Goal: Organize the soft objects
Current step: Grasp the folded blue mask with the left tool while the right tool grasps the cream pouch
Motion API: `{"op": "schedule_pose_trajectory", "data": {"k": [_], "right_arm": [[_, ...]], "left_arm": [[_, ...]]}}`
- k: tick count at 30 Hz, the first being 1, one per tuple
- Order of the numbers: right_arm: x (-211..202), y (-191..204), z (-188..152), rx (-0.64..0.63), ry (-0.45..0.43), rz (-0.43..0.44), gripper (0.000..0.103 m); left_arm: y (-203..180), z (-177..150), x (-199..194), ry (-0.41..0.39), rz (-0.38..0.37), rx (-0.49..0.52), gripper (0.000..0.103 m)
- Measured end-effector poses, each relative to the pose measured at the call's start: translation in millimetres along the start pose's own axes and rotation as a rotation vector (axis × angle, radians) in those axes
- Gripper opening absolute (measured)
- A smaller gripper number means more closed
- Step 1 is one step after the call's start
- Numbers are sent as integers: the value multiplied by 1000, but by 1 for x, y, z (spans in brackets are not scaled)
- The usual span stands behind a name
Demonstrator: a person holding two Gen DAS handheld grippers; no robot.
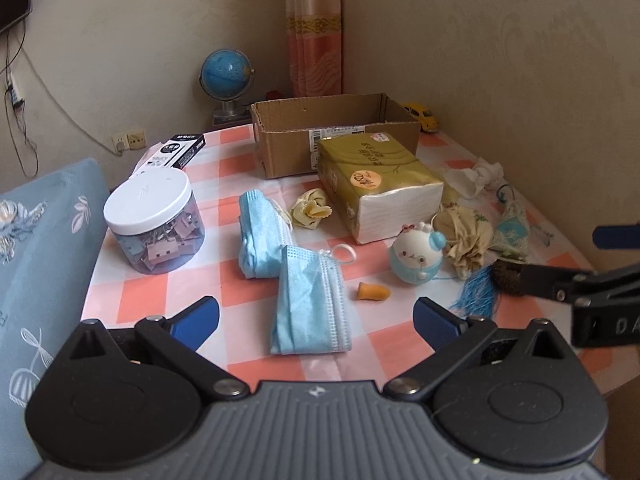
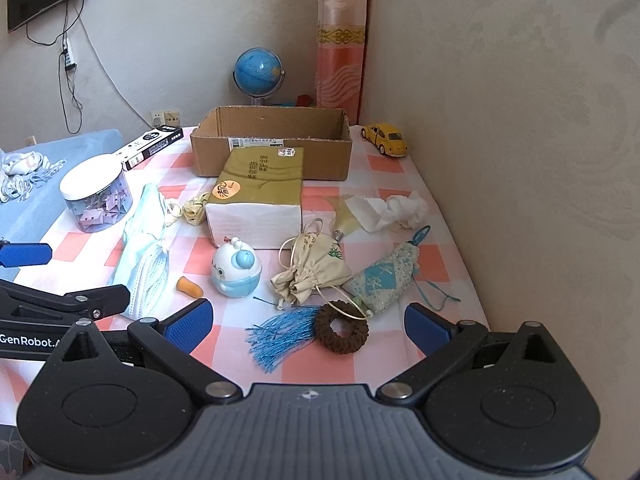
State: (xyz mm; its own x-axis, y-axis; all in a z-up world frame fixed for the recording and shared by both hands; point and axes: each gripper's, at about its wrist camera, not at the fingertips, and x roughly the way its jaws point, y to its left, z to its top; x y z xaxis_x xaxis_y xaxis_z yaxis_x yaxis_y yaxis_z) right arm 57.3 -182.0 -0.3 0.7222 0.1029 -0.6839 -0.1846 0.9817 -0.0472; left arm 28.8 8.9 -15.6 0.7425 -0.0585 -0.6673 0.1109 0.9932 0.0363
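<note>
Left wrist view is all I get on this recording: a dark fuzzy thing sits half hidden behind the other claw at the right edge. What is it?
Observer: The right wrist view shows it whole: a brown knitted ring lying flat on the checked tablecloth.
Operator: Is the right claw gripping it?
Observer: No. The right claw is spread wide and holds nothing; the ring lies just ahead, between its fingers.
Operator: Is the ring lying free?
Observer: Not quite. A pale cord from the beige drawstring pouch crosses its top edge, and the blue tassel lies against its left side.
</note>
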Motion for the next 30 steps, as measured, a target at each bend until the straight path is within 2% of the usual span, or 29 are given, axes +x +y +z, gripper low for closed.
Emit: {"op": "schedule_pose_trajectory", "data": {"k": [6, 19, 30], "right_arm": [[16, -8, -5, -21, -4, 29, 103], [56, -20, -34, -72, 64, 67, 103], [59, -25, -29, -92, 35, 114, 103]], "left_arm": [[7, -10, 14, 7, -34, 1, 102], [22, -28, 64, 107, -55, -48, 102], [27, -29, 70, 76, -32, -61, 103]]}}
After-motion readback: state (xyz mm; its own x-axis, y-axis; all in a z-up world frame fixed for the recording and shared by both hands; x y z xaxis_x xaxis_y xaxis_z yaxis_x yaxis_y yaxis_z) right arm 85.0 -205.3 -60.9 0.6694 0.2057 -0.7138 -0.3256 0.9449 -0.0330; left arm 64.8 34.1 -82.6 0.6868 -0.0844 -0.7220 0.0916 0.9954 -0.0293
